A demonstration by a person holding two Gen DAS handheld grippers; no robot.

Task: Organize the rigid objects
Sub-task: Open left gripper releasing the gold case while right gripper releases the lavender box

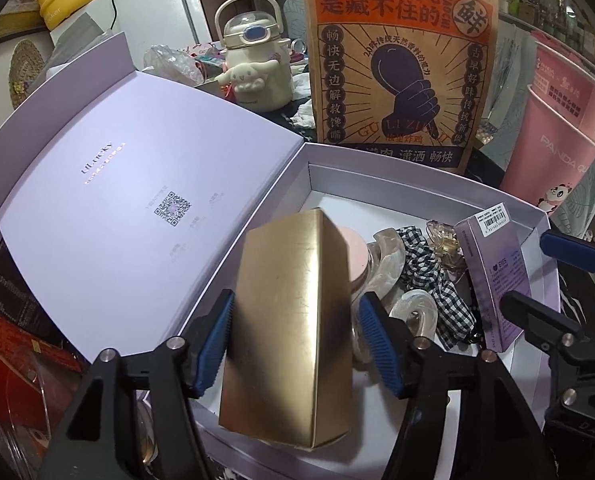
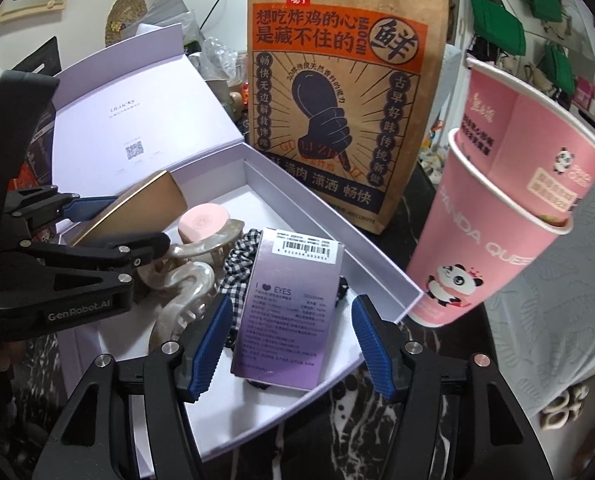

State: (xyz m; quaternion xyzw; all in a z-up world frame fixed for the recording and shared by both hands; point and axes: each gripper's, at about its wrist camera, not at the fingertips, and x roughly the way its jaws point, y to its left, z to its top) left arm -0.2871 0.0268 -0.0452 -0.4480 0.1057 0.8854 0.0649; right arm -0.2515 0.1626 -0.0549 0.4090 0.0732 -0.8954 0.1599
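Gold carton [image 1: 285, 320], lavender box [image 1: 397, 164] (white inside), black-and-white gingham scrunchie [image 1: 429, 276], purple carton [image 2: 285, 312], pink cups [image 2: 497, 216], orange-brown bag [image 2: 337, 80]

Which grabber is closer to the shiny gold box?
Left. The left gripper has the gold box between its open fingers; the right gripper is off to the side, around the purple box.

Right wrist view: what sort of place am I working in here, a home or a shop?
Probably a lived-in home. A takeaway fried-chicken paper bag, stacked pink paper cups and a cartoon water bottle crowd a dark marbled table.
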